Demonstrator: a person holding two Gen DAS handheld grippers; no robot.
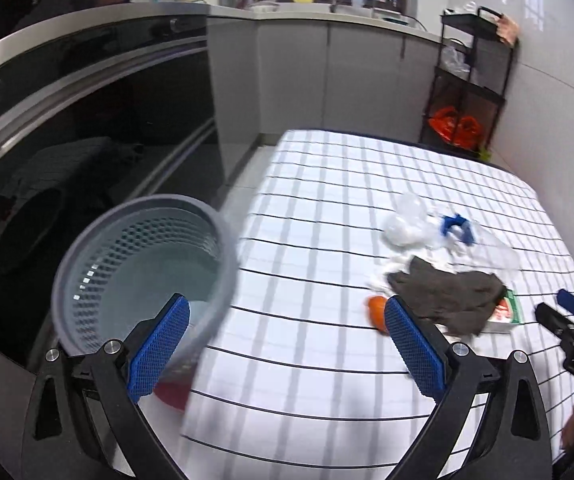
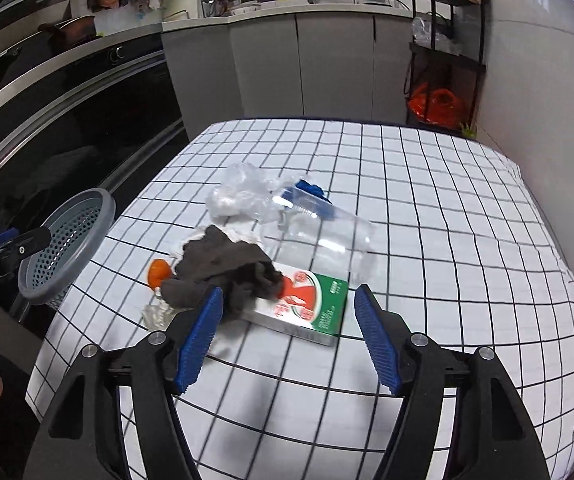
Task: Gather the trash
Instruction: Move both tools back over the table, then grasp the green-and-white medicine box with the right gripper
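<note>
The right gripper [image 2: 287, 336] stands released, nothing between its pads, low over the checked table [image 2: 447, 240]. Just beyond its fingertips lies a red-and-green carton [image 2: 311, 304], flat, partly under a dark grey cloth [image 2: 223, 268] that reaches the left pad. An orange bit [image 2: 157, 272] sits at the cloth's left edge, with crumpled clear plastic [image 2: 155, 314] near it. Farther on, a clear bottle [image 2: 327, 224] lies on its side, then a crumpled clear bag [image 2: 239, 196] and a blue piece [image 2: 311, 190] beside it.

The left gripper [image 1: 287, 340] is spread wide and empty. A grey mesh basket [image 1: 139, 264] sits tilted at the table's left edge, its rim just past the left pad, blurred; whether they touch cannot be told. The trash heap lies ahead to the right, the orange bit [image 1: 377, 312] touching or hidden behind the right pad

Beyond the table stand grey cabinets [image 2: 287, 64] and a black rack [image 2: 447, 56]
</note>
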